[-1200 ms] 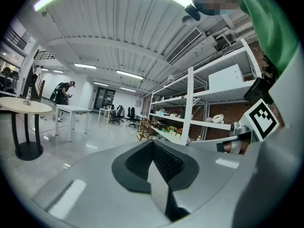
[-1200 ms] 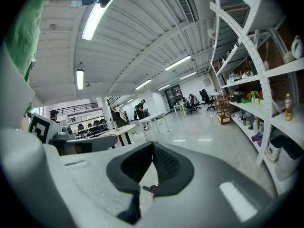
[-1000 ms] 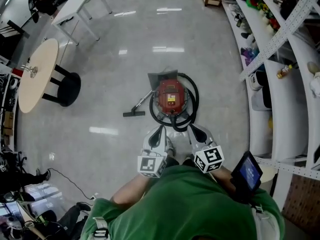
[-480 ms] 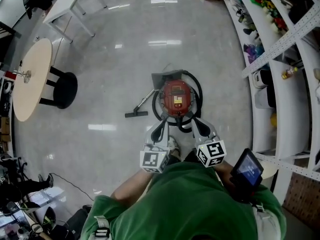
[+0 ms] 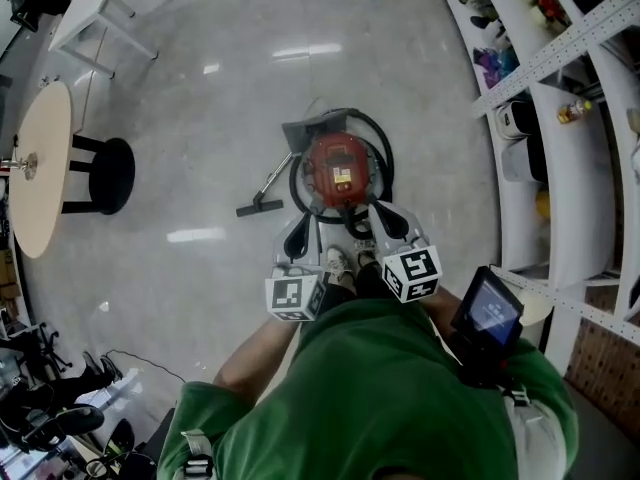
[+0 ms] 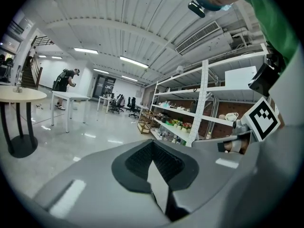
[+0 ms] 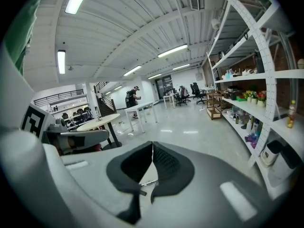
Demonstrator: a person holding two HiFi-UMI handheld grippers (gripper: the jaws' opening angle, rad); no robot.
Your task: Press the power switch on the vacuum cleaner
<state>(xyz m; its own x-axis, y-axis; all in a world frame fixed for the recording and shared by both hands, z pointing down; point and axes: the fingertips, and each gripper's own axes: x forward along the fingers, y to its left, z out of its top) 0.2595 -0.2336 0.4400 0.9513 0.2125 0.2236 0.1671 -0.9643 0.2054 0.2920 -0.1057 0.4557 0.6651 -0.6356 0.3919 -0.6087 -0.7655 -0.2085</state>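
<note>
A red vacuum cleaner [image 5: 338, 173] is noted on the floor [image 5: 200, 148]; its top label [image 5: 342, 178] is unreadable. The left gripper [image 5: 298, 236] and right gripper [image 5: 388, 220] are clenched, empty.

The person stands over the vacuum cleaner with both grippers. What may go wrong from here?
1. The black hose loops around the red vacuum cleaner, close to the person's shoes; a step could catch it.
2. Both the left gripper and right gripper are shut and point across the room, so the press may miss.

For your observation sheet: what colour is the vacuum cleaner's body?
Red vacuum cleaner, best in head view.
</note>
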